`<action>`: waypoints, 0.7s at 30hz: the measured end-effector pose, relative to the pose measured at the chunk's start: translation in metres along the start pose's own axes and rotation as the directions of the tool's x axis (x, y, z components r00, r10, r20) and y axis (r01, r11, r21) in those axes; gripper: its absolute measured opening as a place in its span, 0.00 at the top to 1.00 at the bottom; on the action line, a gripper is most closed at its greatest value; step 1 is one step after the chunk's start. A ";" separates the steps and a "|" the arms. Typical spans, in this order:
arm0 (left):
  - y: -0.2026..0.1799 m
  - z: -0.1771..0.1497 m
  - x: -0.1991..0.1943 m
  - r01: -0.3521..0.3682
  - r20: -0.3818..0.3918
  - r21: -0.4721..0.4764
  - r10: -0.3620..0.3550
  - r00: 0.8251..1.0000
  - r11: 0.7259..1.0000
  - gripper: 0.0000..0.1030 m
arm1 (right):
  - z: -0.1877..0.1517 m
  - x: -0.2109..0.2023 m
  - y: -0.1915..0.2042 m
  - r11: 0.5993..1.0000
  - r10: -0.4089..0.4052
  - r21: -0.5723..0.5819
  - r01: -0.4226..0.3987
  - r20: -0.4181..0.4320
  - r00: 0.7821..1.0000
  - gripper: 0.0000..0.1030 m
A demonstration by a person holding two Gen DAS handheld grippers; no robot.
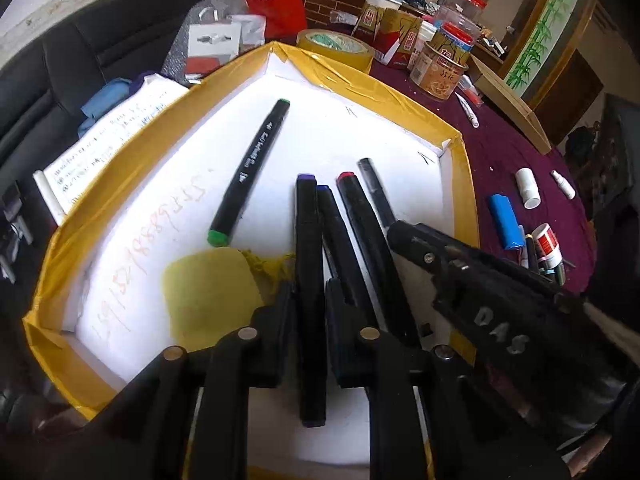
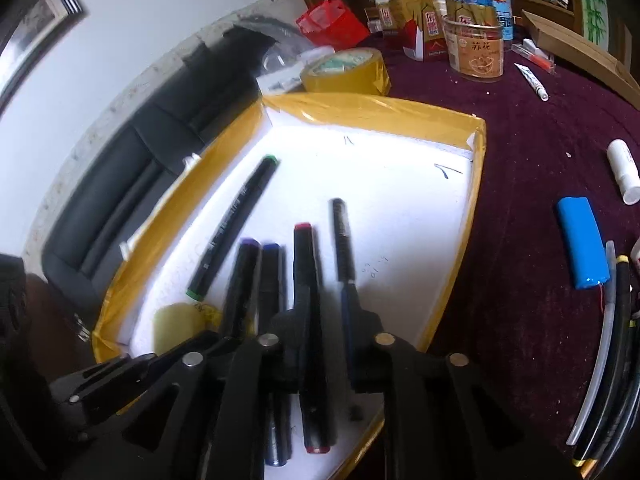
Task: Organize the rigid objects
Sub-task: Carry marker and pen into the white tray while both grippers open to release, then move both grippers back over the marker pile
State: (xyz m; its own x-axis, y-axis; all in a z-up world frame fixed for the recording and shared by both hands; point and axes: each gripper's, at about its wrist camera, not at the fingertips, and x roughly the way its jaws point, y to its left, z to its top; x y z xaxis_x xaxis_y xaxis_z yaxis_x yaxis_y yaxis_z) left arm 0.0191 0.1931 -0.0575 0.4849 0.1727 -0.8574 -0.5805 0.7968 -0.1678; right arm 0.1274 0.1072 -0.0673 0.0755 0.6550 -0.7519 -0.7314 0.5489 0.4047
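A yellow-taped box (image 1: 464, 184) with a white floor holds several black markers. A green-capped marker (image 1: 250, 172) lies apart at the left. My left gripper (image 1: 310, 300) has its jaws on either side of the purple-capped marker (image 1: 309, 240), close on it. Beside it lie a blue-capped marker (image 1: 336, 240), a red-capped marker (image 1: 368, 240) and a thin black pen (image 1: 376, 192). In the right wrist view my right gripper (image 2: 324, 320) straddles the red-capped marker (image 2: 310, 320) and the thin black pen (image 2: 344, 240), with the jaws apart. The box rim (image 2: 460, 264) shows there too.
The box sits on a purple tablecloth (image 2: 520, 200). A tape roll (image 1: 336, 46), jars and cartons (image 1: 440, 68) stand behind it. A blue cylinder (image 2: 584, 240), a white bottle (image 2: 624, 176) and more pens (image 2: 612, 360) lie to the right. A black chair (image 1: 60, 92) is at left.
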 end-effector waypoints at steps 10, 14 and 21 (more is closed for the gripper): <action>-0.024 -0.022 -0.033 -0.036 0.076 0.046 0.033 0.997 0.998 0.61 | -0.053 -0.099 -0.033 0.995 0.072 0.057 -0.088 0.228 0.971 0.56; -0.048 -0.034 -0.047 -0.065 0.124 0.103 0.052 0.991 0.993 0.61 | -0.085 -0.127 -0.061 0.989 0.056 0.117 -0.090 0.263 0.963 0.56; -0.101 -0.056 -0.056 -0.044 0.134 0.221 0.015 0.991 0.974 0.61 | -0.141 -0.161 -0.105 0.979 -0.019 0.202 -0.039 0.281 0.960 0.56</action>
State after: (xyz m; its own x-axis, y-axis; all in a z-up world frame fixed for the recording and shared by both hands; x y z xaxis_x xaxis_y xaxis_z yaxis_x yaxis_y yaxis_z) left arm 0.0140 0.0710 -0.0196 0.5595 0.2603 -0.7869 -0.4425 0.8966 -0.0180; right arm 0.0971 -0.1290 -0.0621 0.2768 0.7636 -0.5833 -0.5819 0.6163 0.5306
